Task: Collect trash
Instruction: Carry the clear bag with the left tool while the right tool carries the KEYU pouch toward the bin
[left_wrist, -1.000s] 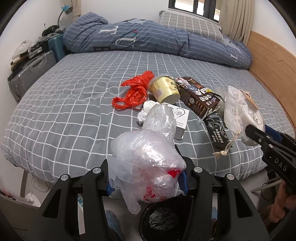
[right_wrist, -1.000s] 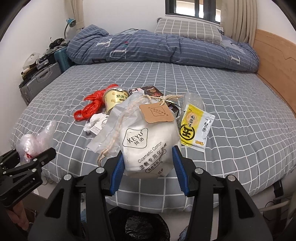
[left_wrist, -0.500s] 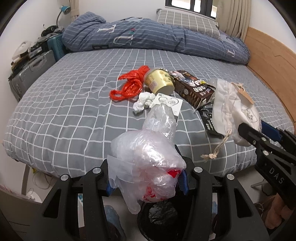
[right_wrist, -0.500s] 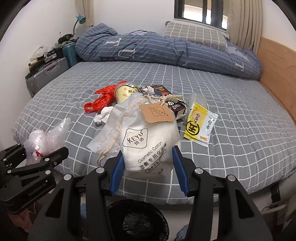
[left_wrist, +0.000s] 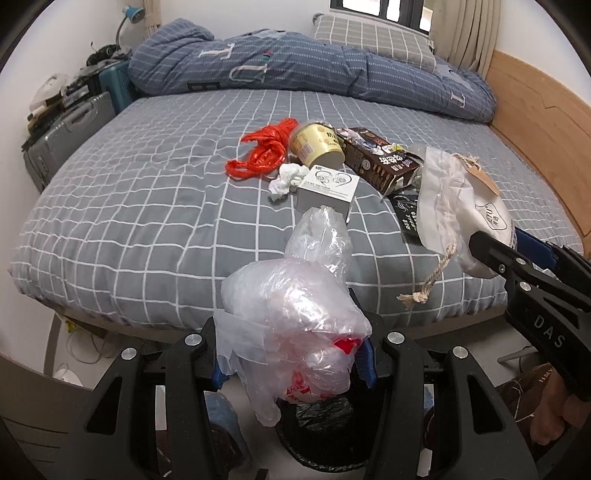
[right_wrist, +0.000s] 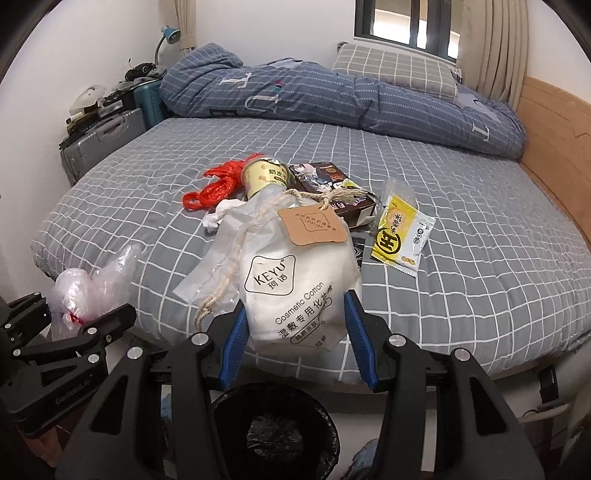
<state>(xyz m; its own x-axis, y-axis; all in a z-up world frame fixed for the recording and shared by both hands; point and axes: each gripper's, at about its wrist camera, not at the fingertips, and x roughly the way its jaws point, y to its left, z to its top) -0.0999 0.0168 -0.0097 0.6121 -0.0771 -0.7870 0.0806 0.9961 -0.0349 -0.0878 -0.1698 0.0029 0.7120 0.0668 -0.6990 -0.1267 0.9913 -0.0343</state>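
My left gripper (left_wrist: 293, 356) is shut on a crumpled clear plastic bag (left_wrist: 291, 306), held past the bed's front edge above a black-lined trash bin (left_wrist: 321, 424). My right gripper (right_wrist: 297, 325) is shut on a white cosmetic-cotton pouch (right_wrist: 291, 284) with a rope drawstring and a brown tag, above the same bin (right_wrist: 273, 432). Each gripper shows at the edge of the other's view. On the bed lie a red plastic bag (left_wrist: 264, 151), a yellow can (left_wrist: 317, 146), a crumpled tissue (left_wrist: 286, 179), a small white box (left_wrist: 327, 186), a dark brown carton (left_wrist: 380, 158) and a yellow sachet (right_wrist: 400, 232).
The grey checked bed (left_wrist: 147, 206) has a rolled blue duvet (left_wrist: 295, 70) and a pillow at its far end. Suitcases (left_wrist: 70, 129) stand along the left wall. A wooden headboard (left_wrist: 535, 118) runs along the right. A person's hand (left_wrist: 554, 413) holds the right gripper.
Both grippers have drawn back from the bed with their loads still held. The bed's front edge and the bin now show more fully below them.
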